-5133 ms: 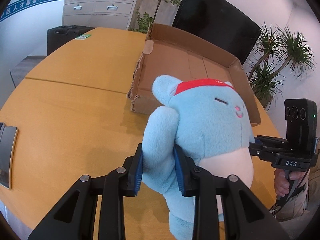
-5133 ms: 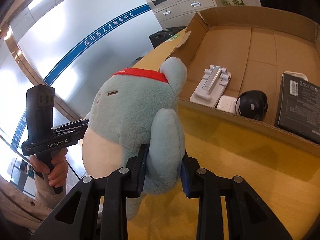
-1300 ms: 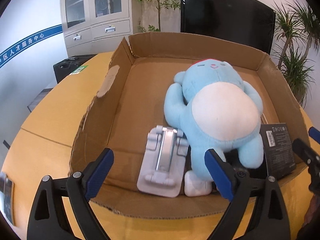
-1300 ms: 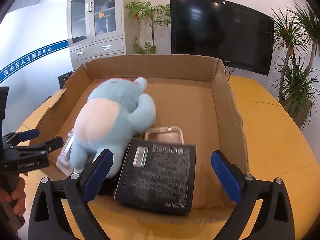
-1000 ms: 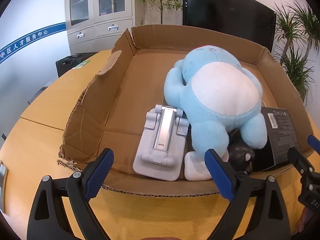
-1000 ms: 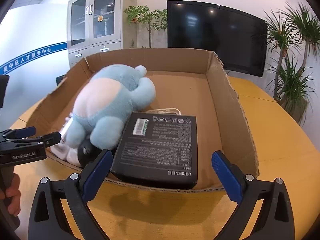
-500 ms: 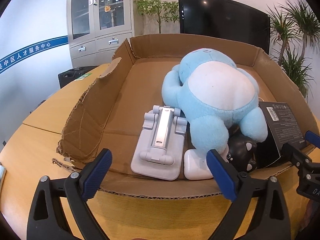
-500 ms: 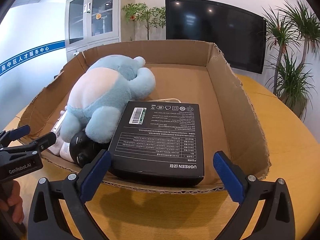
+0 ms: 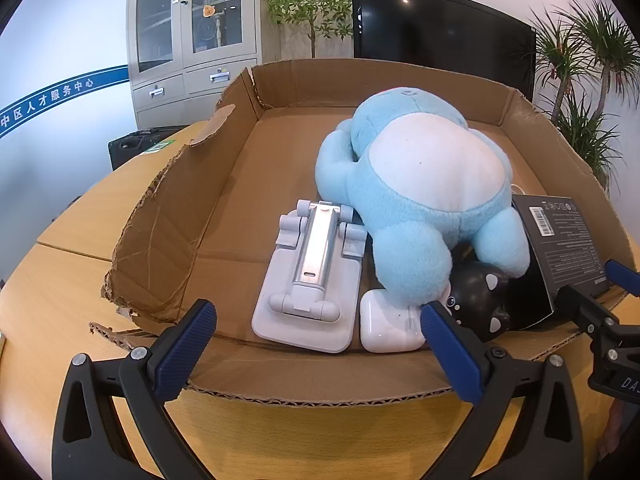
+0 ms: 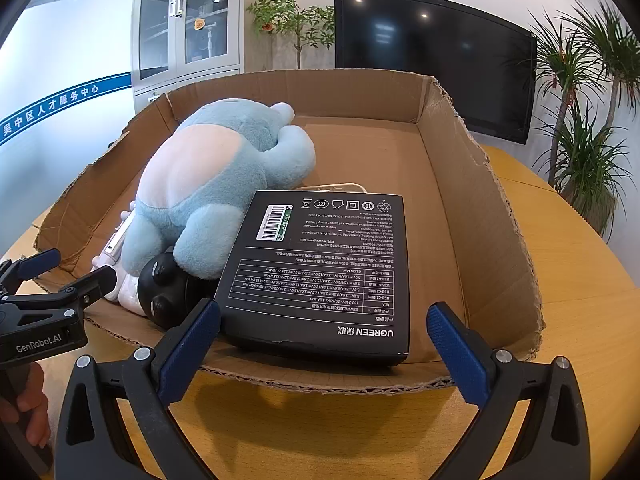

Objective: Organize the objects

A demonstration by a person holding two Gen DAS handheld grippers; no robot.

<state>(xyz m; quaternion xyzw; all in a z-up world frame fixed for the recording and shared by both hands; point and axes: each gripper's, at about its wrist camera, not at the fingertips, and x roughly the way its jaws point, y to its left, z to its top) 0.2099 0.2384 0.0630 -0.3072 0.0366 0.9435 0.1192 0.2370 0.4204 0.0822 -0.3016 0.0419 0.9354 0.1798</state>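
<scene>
A blue plush toy [image 9: 420, 184] lies on its back inside the open cardboard box [image 9: 168, 216]; it also shows in the right wrist view [image 10: 208, 184]. Beside it lie a white folding stand [image 9: 312, 272], a white earbud case [image 9: 388, 326], a black cat-faced ball [image 9: 480, 304] and a black UGREEN box [image 10: 324, 268]. My left gripper [image 9: 316, 352] is open and empty in front of the box's near edge. My right gripper [image 10: 320, 344] is open and empty in front of the black box.
The box [image 10: 472, 184] stands on a round wooden table [image 10: 580, 264]. A black television [image 10: 432, 56], potted plants [image 10: 588, 128] and a grey cabinet [image 9: 192, 48] stand behind. A black case [image 9: 132, 148] sits at the table's far left.
Both grippers let go of the plush toy, which now lies in the box. Both have drawn back and lower, out to the box's near edge, jaws wide open.
</scene>
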